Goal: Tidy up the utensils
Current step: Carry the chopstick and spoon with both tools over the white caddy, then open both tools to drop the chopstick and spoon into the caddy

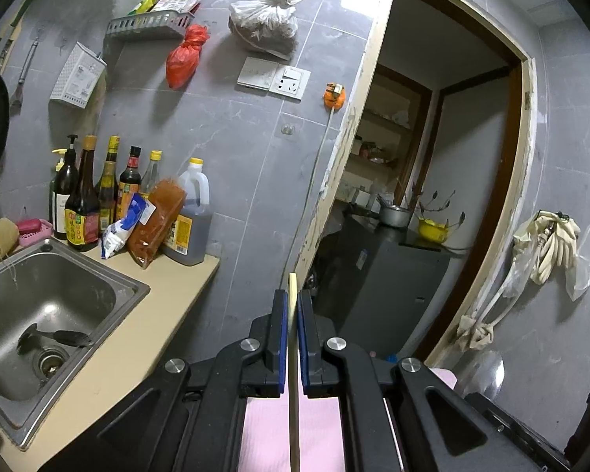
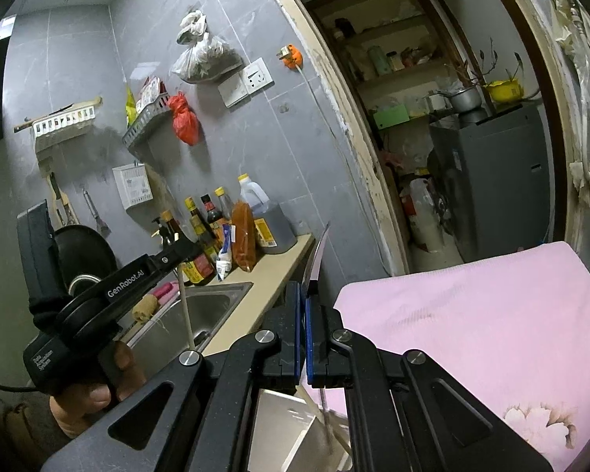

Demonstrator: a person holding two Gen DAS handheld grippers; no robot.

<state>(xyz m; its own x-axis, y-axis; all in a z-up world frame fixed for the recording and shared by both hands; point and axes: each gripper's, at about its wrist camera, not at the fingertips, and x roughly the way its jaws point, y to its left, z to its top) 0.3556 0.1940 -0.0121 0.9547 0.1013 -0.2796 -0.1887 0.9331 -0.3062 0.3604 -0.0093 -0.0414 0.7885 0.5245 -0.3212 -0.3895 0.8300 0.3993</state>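
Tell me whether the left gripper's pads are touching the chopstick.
Touching. The left wrist view shows the left gripper with both blue pads closed against the pale chopstick running between them, no gap visible on either side.

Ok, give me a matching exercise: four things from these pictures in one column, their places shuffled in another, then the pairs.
1. chopstick
2. metal spoon
3. black spatula
4. red bag

A. hanging on the tiled wall
B. in the sink
C. clamped in the right gripper
D. clamped in the left gripper

Pairs: 1-D, 2-C, 3-B, 4-A
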